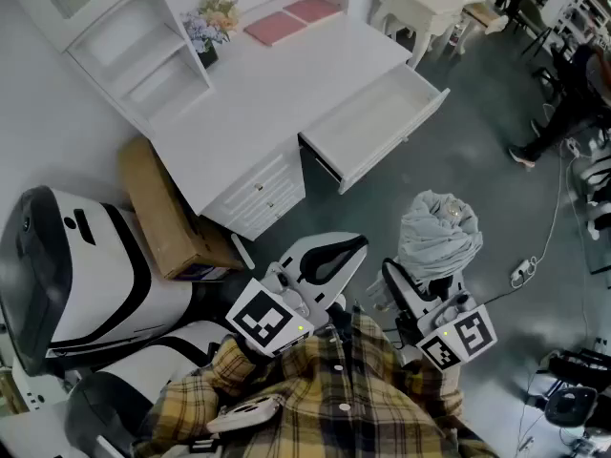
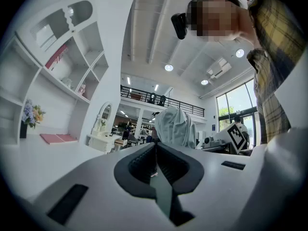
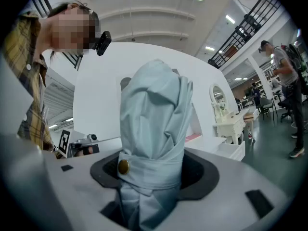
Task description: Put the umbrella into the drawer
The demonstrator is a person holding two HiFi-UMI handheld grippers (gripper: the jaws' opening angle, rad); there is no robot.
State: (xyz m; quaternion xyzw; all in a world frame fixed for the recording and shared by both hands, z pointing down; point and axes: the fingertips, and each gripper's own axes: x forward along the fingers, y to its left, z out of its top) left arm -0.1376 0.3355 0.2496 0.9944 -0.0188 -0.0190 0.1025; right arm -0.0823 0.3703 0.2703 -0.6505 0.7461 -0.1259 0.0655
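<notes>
A folded pale grey-blue umbrella (image 1: 439,232) stands upright in my right gripper (image 1: 426,277), low in the head view. In the right gripper view the jaws are shut on the umbrella (image 3: 154,124) around its snap strap, and my right gripper (image 3: 153,174) is mostly hidden behind the cloth. My left gripper (image 1: 334,252) is beside it on the left, shut with nothing in it; in its own view my left gripper (image 2: 155,154) has its pads meeting. The white desk (image 1: 258,93) lies ahead, its drawer (image 1: 374,122) pulled out and bare inside.
A cardboard box (image 1: 162,213) leans at the desk's left end, beside a white-and-black machine (image 1: 76,265). Flowers (image 1: 210,22) and pink books (image 1: 291,19) sit on the desk by a shelf unit (image 1: 143,51). A cable with a power strip (image 1: 523,273) lies on the floor at right.
</notes>
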